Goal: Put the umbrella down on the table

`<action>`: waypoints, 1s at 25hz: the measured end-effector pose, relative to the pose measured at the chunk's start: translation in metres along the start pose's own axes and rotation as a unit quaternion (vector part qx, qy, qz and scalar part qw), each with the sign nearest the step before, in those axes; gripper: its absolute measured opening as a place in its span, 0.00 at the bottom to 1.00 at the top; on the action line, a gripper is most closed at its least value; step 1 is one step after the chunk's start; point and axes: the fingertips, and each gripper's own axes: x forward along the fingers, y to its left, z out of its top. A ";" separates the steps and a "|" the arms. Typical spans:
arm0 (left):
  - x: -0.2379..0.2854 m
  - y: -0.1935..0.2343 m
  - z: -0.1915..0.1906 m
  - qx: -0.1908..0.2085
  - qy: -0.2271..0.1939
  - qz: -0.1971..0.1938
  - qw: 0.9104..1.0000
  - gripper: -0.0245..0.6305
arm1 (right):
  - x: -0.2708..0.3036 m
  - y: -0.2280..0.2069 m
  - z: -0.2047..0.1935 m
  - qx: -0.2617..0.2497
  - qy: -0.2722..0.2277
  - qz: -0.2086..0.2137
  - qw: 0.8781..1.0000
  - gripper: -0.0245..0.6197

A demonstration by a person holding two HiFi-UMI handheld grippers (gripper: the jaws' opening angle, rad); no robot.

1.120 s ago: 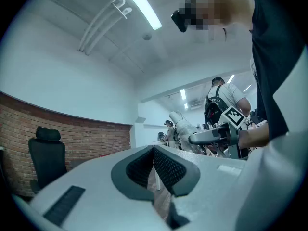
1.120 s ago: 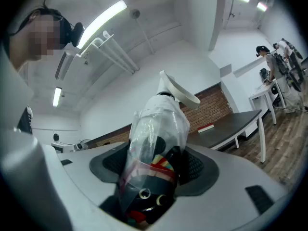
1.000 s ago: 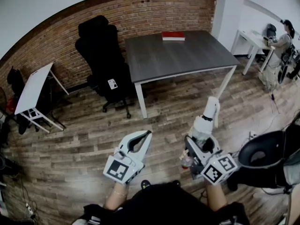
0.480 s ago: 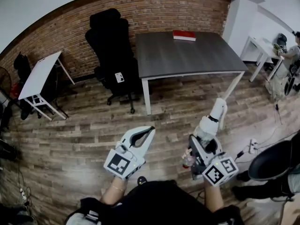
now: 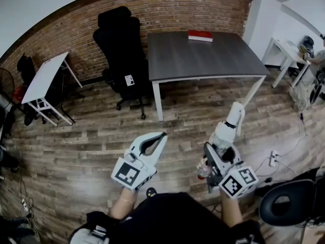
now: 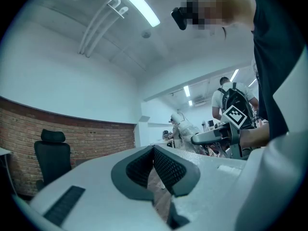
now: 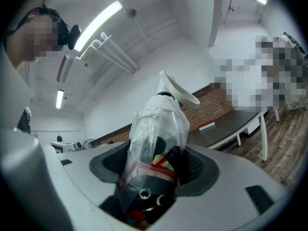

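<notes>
My right hand-held gripper point(image 5: 217, 154) is clenched on the plastic-wrapped umbrella point(image 5: 229, 126), which sticks out toward the bench point(image 5: 203, 60) but is well apart from it, over the floor point(image 5: 91, 136). My left hand-held gripper point(image 5: 156, 141) is clenched on nothing.

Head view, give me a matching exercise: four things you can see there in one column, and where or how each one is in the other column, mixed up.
1. umbrella
2. red book
3. left gripper
4. black chair

A. by the brick wall, left of the grey table
B. shut, nothing in it
C. clamped in the right gripper
D. lying at the grey table's far edge

Pairs: 1-C, 2-D, 3-B, 4-A
</notes>
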 end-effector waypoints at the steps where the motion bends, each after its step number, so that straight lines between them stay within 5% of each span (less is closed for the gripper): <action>1: 0.003 -0.003 0.001 0.000 0.001 0.000 1.000 0.04 | -0.003 -0.003 0.001 0.001 0.001 0.001 1.000 0.49; 17: 0.062 -0.078 -0.004 0.006 0.019 -0.035 0.999 0.04 | -0.079 -0.066 0.011 0.018 0.000 -0.031 0.999 0.49; 25: 0.085 -0.083 -0.004 0.011 0.015 -0.052 0.998 0.04 | -0.086 -0.083 0.018 0.022 -0.005 -0.048 0.999 0.49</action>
